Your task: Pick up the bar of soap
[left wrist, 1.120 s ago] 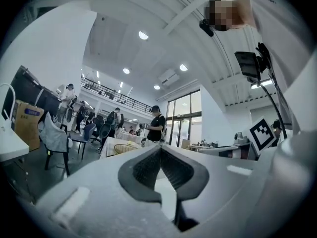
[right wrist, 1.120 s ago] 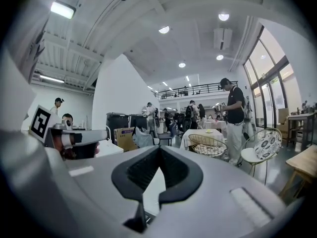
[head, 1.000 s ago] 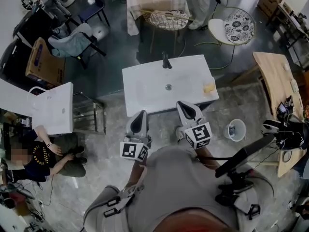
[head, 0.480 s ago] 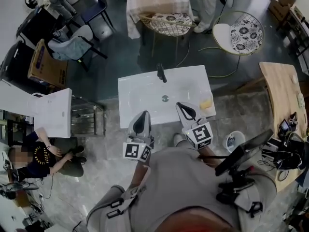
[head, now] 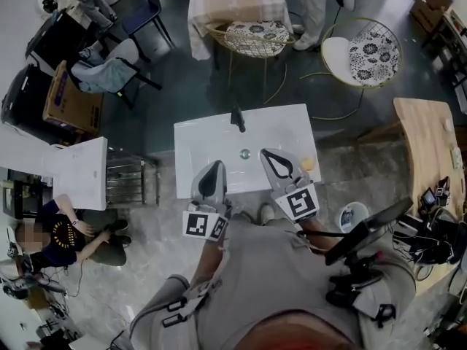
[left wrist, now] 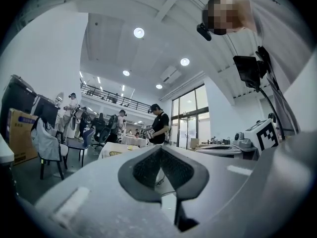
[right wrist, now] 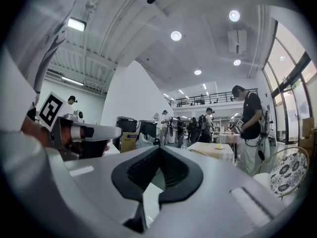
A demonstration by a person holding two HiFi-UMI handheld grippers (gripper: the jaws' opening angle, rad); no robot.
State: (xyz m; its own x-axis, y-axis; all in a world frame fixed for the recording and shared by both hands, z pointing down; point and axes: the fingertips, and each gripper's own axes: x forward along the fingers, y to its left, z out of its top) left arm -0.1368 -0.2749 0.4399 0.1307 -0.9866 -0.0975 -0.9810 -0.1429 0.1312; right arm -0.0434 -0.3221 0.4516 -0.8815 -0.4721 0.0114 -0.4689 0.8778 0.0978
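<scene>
The yellow bar of soap (head: 309,164) lies at the right end of a white sink top (head: 204,141) that has a black faucet (head: 237,118) and a drain (head: 245,153). My right gripper (head: 272,155) is shut and empty, raised over the sink's near right part with its tip just left of the soap. Over the sink's near edge, my left gripper (head: 214,169) is also shut on nothing. Both gripper views point level across the room, so the left gripper (left wrist: 161,150) and right gripper (right wrist: 159,150) show closed jaws with no soap in sight.
A second white basin (head: 76,170) and a metal rack (head: 133,181) stand to the left, where a person (head: 66,233) sits on the floor. A small bucket (head: 352,216) and a wooden table (head: 427,144) are on the right. Chairs (head: 357,49) stand behind the sink.
Both grippers have come forward over the sink's near edge, and the right tip has drawn closer to the soap. Their jaws have stayed shut.
</scene>
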